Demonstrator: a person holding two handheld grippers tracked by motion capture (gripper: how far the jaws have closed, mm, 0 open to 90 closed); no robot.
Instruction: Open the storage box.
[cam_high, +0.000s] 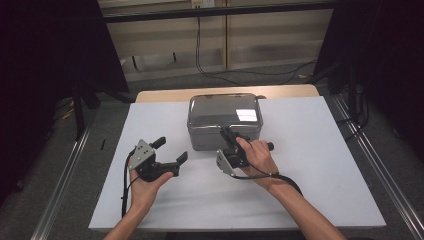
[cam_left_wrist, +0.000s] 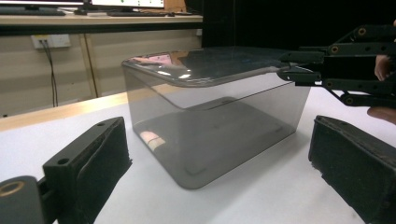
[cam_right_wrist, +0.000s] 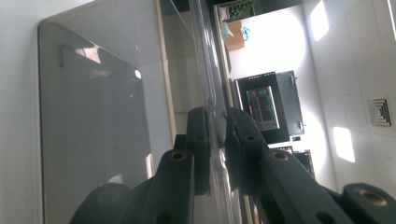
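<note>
Right claw (cam_high: 226, 132) clamped on box (cam_high: 225, 120) lid's near edge.

High view: above, looking forward-down over whole table (cam_high: 320, 165). Left gripper view: low, near, facing box (cam_left_wrist: 210, 116). Right gripper view: rolled sideways, right at the box lid (cam_right_wrist: 208, 70). All share box.
</note>
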